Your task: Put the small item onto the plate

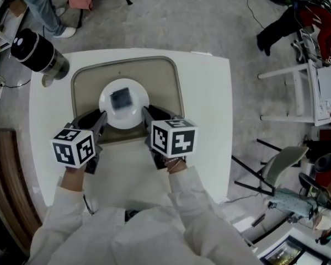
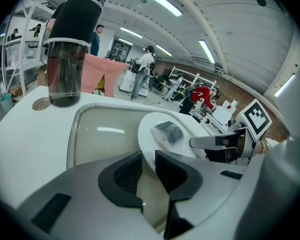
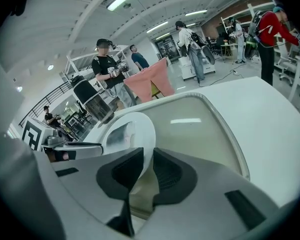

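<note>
Two grips on plate (image 1: 133, 116), one per side: clamps rim at 8 o'clock with left gripper (image 1: 101, 117), at 4 o'clock with right gripper (image 1: 148, 114), rim pinched between both pairs of jaws. Finds item (image 1: 121, 98) already mid-plate, at 2 o'clock from left fingers and 10 o'clock from right, equally near both; roughly square, no clear long axis. Holds plate over tray (image 1: 165, 81); resting or raised, cannot tell.

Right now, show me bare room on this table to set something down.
Free: table right of the tray, and the tray's far strip beyond the plate. Crowded: the near side, where left gripper and right gripper clamp the plate; far-left corner, by the tumbler.
</note>
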Tool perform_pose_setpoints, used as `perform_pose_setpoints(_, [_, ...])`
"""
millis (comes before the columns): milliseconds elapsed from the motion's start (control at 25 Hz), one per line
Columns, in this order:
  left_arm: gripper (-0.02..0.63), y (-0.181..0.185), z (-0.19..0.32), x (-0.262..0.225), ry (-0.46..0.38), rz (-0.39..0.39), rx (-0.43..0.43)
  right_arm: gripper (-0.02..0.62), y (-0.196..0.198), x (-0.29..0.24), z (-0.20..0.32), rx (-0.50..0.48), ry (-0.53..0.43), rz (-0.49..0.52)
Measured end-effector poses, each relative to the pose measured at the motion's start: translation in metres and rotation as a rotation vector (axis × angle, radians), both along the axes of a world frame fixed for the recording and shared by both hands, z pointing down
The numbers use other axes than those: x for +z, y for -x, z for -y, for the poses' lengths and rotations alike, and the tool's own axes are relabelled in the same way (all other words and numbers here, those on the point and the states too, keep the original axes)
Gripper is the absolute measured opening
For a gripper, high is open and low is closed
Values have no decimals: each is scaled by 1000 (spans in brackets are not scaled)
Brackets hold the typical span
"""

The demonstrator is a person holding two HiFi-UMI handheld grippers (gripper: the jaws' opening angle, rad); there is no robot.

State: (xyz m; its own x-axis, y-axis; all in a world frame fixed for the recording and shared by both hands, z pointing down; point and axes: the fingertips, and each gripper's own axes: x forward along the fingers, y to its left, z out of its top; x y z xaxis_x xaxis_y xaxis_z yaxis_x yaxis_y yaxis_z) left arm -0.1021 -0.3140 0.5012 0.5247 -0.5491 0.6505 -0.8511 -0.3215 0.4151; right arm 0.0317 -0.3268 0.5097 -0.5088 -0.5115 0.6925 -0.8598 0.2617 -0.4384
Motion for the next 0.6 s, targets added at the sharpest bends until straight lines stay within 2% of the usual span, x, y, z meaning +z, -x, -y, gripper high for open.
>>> perform_pose_setpoints(280, [77, -1, 9, 6, 18, 27, 16, 69, 0, 4, 10, 19, 13, -11])
perform_pose_setpoints(600, [77, -1, 13, 13, 40, 31, -10, 70, 0, 8, 14, 35, 8, -28])
